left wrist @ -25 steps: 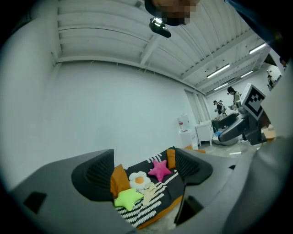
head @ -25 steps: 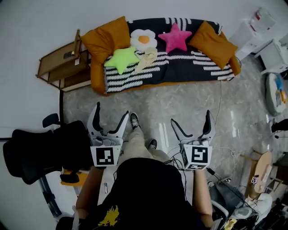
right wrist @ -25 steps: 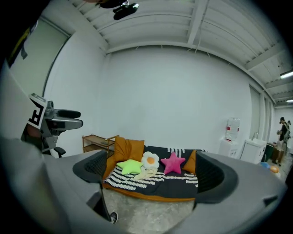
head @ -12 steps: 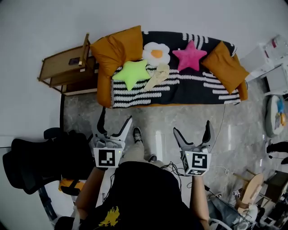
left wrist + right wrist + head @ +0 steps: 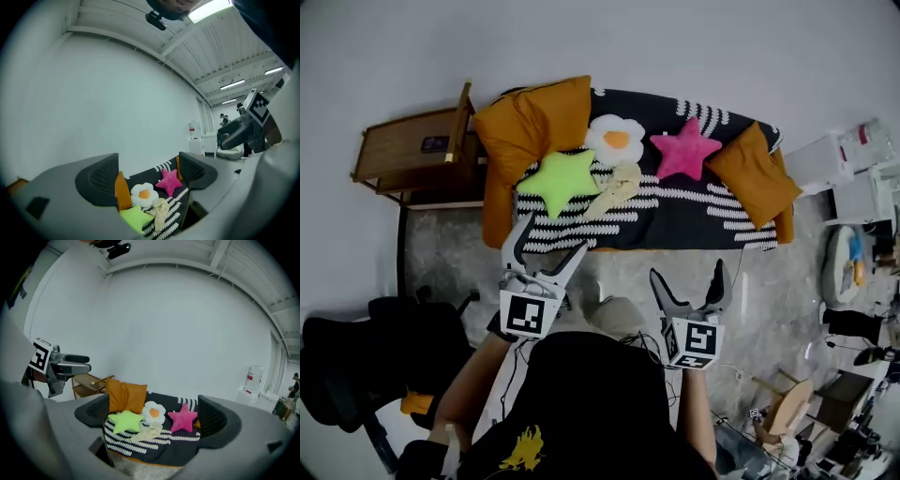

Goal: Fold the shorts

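**Change from one second before.** The black, white-striped sofa (image 5: 703,220) had drawn nearer to the two grippers. The tips of the left claw (image 5: 551,236) overlapped its front edge in the head view, where earlier bare floor had separated them. The black office chair (image 5: 366,347) had slipped toward the lower left corner. Neither claw had changed its spread. The left claw stood released, with nothing between its jaws. The right claw (image 5: 689,272) was likewise released and empty, and stopped short of the sofa's front edge in the head view.

**Task object.** The crumpled pale cream shorts (image 5: 617,187) lay on the sofa seat, untouched and well apart from both claws. They touched the lime-green star cushion (image 5: 555,180) and lay just below the white egg-shaped cushion with an orange centre (image 5: 614,139). Each gripper view framed them between its own open jaws.

**Surface and room.** The sofa stood against a plain white wall (image 5: 581,37) on a grey marbled floor (image 5: 450,253). A low wooden shelf unit (image 5: 403,150) stood at the sofa's left end. White boxes and clutter filled the right margin of the head view.

**Count.**
- Sofas: one.
- Pairs of shorts: one.
- Cushions: five. Two were orange cushions, a large one (image 5: 534,117) at the left end and a smaller one (image 5: 752,173) at the right. The others were the green star, the pink star cushion (image 5: 686,150) and the egg shape.
- Grippers: two, each with one marker cube.
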Motion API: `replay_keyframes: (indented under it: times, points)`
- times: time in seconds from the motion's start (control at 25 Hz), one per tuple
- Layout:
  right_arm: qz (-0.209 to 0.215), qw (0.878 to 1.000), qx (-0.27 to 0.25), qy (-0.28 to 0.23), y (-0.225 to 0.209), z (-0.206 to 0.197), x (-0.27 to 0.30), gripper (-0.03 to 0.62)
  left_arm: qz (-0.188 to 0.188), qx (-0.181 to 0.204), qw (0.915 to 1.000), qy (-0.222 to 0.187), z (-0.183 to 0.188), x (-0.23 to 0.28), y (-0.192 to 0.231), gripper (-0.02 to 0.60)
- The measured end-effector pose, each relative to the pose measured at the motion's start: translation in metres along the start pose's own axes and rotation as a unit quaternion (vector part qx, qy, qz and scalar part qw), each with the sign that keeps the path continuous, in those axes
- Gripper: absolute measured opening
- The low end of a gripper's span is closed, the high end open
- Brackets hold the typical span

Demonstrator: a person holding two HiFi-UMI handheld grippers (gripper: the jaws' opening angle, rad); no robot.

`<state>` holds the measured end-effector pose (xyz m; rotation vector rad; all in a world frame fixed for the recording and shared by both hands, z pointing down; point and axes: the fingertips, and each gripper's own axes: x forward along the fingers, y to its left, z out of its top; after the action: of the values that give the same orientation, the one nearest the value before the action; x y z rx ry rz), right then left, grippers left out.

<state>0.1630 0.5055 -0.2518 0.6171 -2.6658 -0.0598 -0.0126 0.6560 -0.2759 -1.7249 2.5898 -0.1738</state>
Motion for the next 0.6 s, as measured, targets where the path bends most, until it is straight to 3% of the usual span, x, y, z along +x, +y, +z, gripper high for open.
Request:
replay_keyframes:
  times: [0.2, 0.32, 0.44, 0.6]
  points:
    - [0.029, 0.999, -0.019, 0.025, -0.017, -0.013, 0.072, 0.586, -0.006, -0.027, 0.9995, 0.017, -0.036, 0.063, 0.013, 0.405]
    - [0.076, 0.994, -0.052, 0.054, -0.044, -0.034, 0.133, 0.567, -0.005, -0.016, 0.9985, 0.052, -0.057, 0.114, 0.010, 0.405]
    - [0.096, 0.991, -0.065, 0.067, -0.089, -0.055, 0.200, 0.555, -0.009, 0.003, 0.9974, 0.071, -0.075, 0.177, 0.003, 0.405]
    - [0.159, 0.977, -0.065, 0.128, -0.140, -0.110, 0.299, 0.515, 0.029, -0.052, 0.9956, 0.073, -0.096, 0.255, -0.006, 0.405]
